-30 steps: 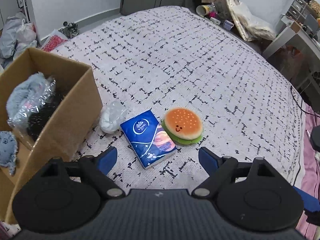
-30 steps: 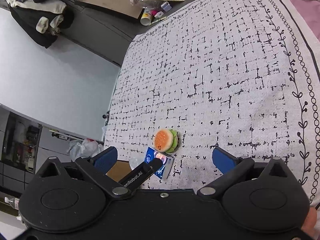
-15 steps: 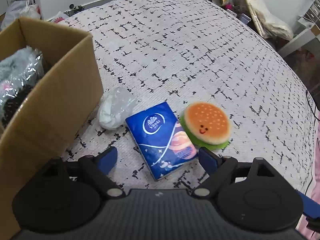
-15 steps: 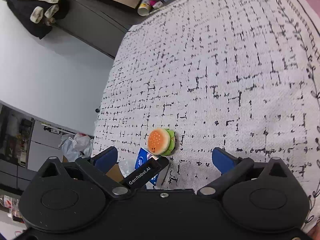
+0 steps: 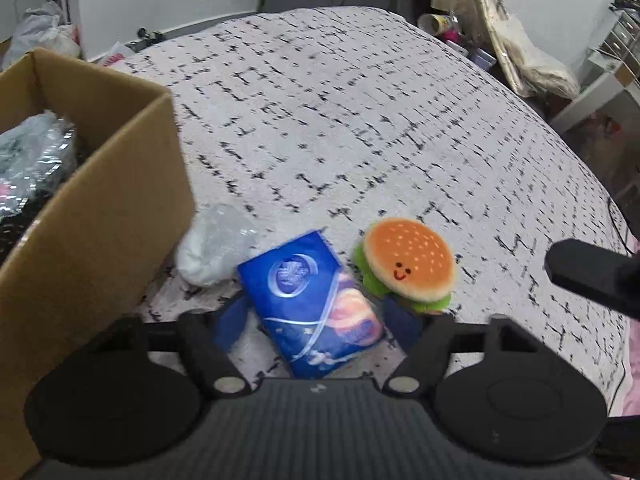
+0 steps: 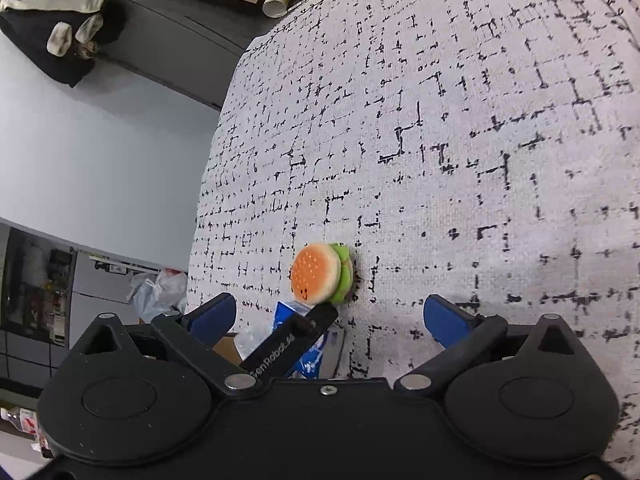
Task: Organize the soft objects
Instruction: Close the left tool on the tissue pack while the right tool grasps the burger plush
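A blue tissue pack [image 5: 312, 300] lies on the patterned bedspread between the fingers of my open left gripper [image 5: 316, 324]. A plush hamburger [image 5: 408, 266] with a smiling face sits just right of it. A white plastic-wrapped bundle [image 5: 214, 246] lies to the left, beside the cardboard box [image 5: 100, 216]. In the right wrist view the hamburger [image 6: 318, 274] lies ahead of my open, empty right gripper [image 6: 332, 314], with the tissue pack [image 6: 288, 312] partly hidden behind the left gripper's finger [image 6: 296, 340].
The cardboard box holds wrapped soft items [image 5: 28, 160]. The bedspread [image 5: 360, 120] stretches far ahead. Clutter, cups and bags [image 5: 520, 56] stand past the bed's far edge. The right gripper's black finger [image 5: 592, 276] shows at the right.
My left gripper has moved forward and down until its fingers flank the tissue pack. My right gripper has come closer to the hamburger.
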A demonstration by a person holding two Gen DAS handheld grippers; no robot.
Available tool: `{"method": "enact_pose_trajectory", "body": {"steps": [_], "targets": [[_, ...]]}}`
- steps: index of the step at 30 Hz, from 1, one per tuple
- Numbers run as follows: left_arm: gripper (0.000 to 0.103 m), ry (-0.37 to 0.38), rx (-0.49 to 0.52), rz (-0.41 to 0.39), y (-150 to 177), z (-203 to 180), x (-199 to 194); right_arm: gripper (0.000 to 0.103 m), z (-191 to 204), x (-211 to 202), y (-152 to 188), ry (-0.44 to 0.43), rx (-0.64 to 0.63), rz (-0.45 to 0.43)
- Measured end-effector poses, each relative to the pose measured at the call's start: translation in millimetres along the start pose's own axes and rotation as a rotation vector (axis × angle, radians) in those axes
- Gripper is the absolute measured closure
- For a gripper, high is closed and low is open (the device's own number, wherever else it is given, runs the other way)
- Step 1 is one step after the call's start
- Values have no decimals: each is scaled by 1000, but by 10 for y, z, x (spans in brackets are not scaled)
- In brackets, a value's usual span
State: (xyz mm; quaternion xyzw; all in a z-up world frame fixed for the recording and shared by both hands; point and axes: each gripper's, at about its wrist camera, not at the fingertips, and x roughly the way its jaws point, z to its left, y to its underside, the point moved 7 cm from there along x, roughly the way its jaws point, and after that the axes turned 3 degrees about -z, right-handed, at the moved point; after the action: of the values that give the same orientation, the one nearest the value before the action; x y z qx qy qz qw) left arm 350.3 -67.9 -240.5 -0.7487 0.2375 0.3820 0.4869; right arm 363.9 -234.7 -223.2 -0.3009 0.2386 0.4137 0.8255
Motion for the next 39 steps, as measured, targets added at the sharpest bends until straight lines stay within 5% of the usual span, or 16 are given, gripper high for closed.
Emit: {"method": "enact_pose_trajectory", "body": {"steps": [10,31,34,36,39], "targets": [[46,34,-42,19,20,118,-71,4,40,312,22,33,-4,18],[46,28,-140,96,-29,175,1,31,223,680,84,75,-75,15],[46,30,-139,101,-32,180,6,42,208,688,58,85,-67,-2],[46,30,-136,102,-32,179,10,71,165,703,37,113,-70,-9],[46,28,-126,97,-24,175,6,77,99,700,20,124,-63,-6]]}}
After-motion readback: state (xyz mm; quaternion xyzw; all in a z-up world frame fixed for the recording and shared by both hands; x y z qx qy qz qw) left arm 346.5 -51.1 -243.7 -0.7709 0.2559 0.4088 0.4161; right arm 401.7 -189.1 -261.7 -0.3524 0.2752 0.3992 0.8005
